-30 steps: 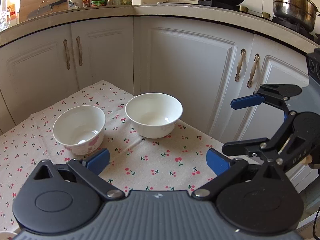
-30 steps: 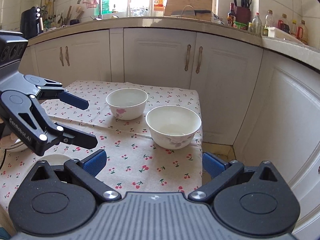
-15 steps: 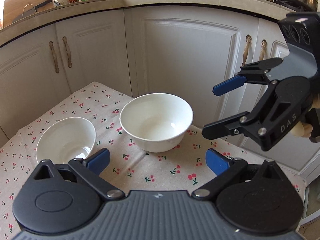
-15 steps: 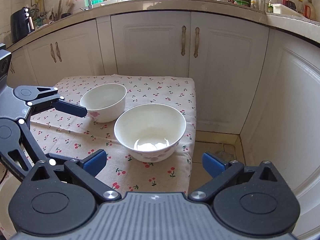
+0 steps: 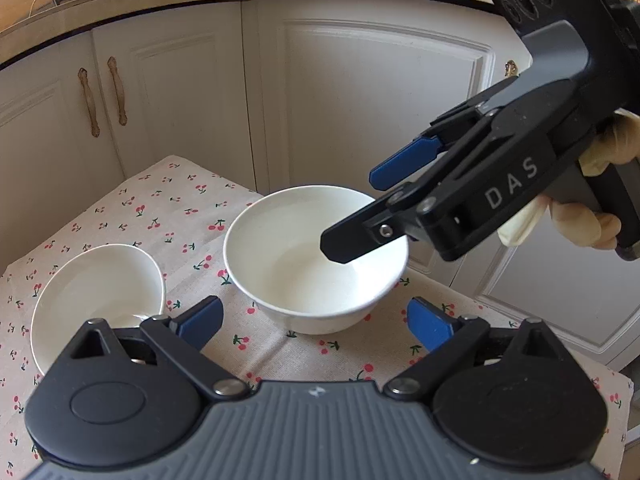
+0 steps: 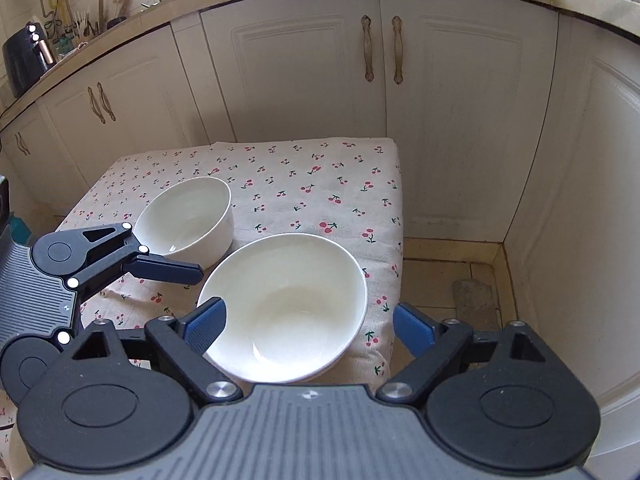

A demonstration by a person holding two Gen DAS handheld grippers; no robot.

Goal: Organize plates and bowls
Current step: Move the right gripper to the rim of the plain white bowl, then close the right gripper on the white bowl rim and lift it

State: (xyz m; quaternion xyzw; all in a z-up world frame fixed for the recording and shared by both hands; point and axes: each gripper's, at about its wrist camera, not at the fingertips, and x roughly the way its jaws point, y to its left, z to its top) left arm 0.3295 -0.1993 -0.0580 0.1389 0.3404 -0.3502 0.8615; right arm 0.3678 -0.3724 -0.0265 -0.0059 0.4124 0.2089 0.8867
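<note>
Two white bowls stand on a cherry-print tablecloth (image 5: 160,208). The larger bowl (image 5: 304,264) (image 6: 284,308) is near the table's corner, and the smaller bowl (image 5: 96,300) (image 6: 188,216) is beside it. My right gripper (image 6: 310,326) (image 5: 360,204) hovers over the larger bowl with its jaws closing, and neither pad presses on the bowl. My left gripper (image 5: 316,322) is just short of the same bowl's near wall, its jaws closing too, with nothing gripped. In the right wrist view one of its fingers (image 6: 168,271) reaches between the two bowls.
White cabinet doors (image 6: 380,80) wrap around the table on two sides. Tiled floor (image 6: 448,272) lies past the table's right edge, close to the larger bowl. A gloved hand (image 5: 580,220) holds the right gripper. Bottles and utensils stand on the counter (image 6: 120,12).
Both grippers have moved in toward the larger bowl. The right one came across from the side until it was over the bowl. Both pairs of jaws stand narrower than before.
</note>
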